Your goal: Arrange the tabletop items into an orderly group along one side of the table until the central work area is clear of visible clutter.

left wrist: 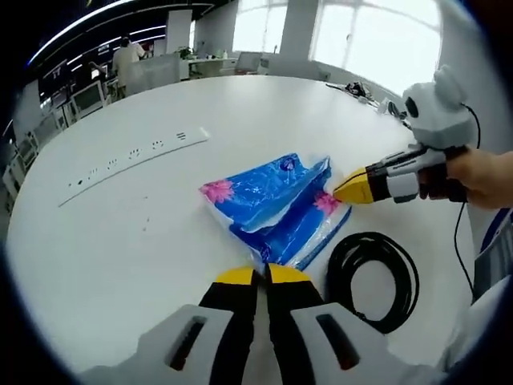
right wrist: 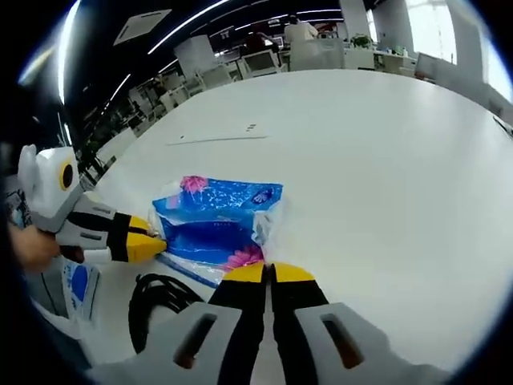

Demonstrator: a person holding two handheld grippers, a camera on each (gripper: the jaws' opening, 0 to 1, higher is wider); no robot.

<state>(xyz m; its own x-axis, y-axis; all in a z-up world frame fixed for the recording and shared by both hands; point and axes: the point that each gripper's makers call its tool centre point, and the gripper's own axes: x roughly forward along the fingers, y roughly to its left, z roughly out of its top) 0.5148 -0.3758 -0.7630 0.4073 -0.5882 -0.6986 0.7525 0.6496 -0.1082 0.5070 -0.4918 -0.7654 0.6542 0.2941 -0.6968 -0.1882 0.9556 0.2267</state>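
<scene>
A blue plastic packet with pink flowers lies in the middle of the round white table. My left gripper is shut, pinching the packet's near corner. The right gripper comes in from the right, held by a hand, its yellow tips closed on the packet's right edge. In the right gripper view the packet lies just beyond my right gripper, which is shut on its crinkled edge. The left gripper holds the packet's left side there.
A coiled black cable lies on the table right of the packet, and the same cable sits at lower left in the right gripper view. A flush socket strip runs across the far left. Desks with monitors stand beyond the table.
</scene>
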